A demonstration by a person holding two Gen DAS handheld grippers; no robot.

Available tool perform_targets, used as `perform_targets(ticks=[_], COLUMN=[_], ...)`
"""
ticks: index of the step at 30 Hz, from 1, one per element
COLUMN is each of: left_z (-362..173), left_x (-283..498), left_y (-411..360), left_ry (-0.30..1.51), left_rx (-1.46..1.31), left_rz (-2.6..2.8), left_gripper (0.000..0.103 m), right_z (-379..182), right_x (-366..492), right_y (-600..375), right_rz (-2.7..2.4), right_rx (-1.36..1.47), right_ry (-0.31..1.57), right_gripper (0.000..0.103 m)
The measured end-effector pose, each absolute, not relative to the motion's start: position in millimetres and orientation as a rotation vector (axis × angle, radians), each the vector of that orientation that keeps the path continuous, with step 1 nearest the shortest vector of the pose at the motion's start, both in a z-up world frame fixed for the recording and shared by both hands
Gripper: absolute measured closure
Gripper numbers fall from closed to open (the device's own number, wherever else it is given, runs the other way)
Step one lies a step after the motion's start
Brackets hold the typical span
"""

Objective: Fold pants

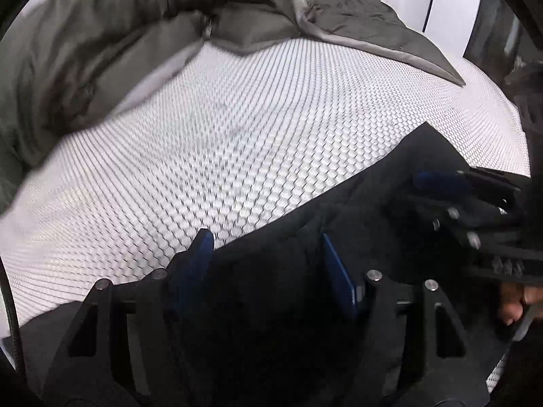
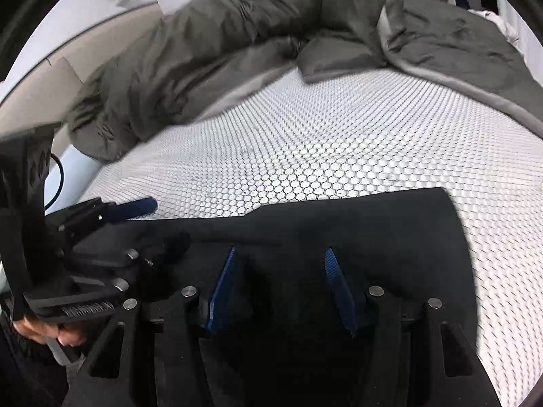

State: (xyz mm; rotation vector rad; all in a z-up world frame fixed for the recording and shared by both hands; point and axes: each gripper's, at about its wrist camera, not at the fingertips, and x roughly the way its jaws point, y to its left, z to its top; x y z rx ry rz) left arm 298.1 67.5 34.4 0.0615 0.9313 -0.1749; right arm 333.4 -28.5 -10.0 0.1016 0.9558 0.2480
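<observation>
1. Black pants (image 2: 356, 224) lay nearest both cameras, spread flat across the near part of the bed, their far edge straight and their right end rounded off in the right wrist view.
2. White honeycomb-patterned mattress (image 1: 210, 156) carried the pants and filled the middle of both views.
3. Grey duvet (image 2: 210, 51) was bunched along the far and left side of the mattress, well apart from the pants; a second dark grey blanket (image 1: 359, 23) lay at the far right corner.
4. Left gripper (image 1: 268, 254) hovered over the left edge of the pants with its blue-padded fingers (image 1: 334, 264) set apart; dark cloth showed between them, but the fingers did not close on it. Seen from the right wrist view, the left gripper (image 2: 135, 210) sat at the left edge of the pants, one blue finger lying over the mattress.
5. Right gripper (image 2: 280, 257) stood over the middle of the pants, fingers (image 2: 225, 281) spread wide, nothing clamped. Whether its tips touched the cloth could not be told.
6. Bare hand (image 2: 51, 332) held the left gripper's handle.
</observation>
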Motion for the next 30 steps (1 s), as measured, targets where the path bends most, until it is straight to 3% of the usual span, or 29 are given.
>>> perform_targets(ticks=[7,11,14,20,24,30], left_z=[35.0,65.3,77.8,35.6,25.3,54.5], left_x=[296.5,255.9,215.5,173.0,160.1,102.4], left_y=[83.9,70.7,54.5,9.2,22.7,17.7], left_ry=[0.931,0.857,0.804,0.891,0.909,0.791], left_rx=[-0.010,0.033,0.007,0.174,0.079,-0.013], left_rz=[-0.188,-0.190,-0.245,-0.229,-0.170,-0.208], left_gripper=[0.038,0.037,0.026,0.025,0.022,0.023], right_z=[-10.5,14.4,32.5,-10.4,-10.0,18.0], right_x=[332.6,301.7,268.7,233.7,204.6,145.6], right_y=[-86.5,-106.2,-93.9,-33.0,-45.9,-110.5], right_rz=[-0.076,-0.007,0.097,0.221,0.113,0.137], right_rx=[0.018,0.085,0.096,-0.082,-0.212,-0.037], right_ry=[0.958,0.917,0.861,1.022,0.976,0.888], right_gripper=[0.051,0.051,0.050,0.048,0.048,0.048])
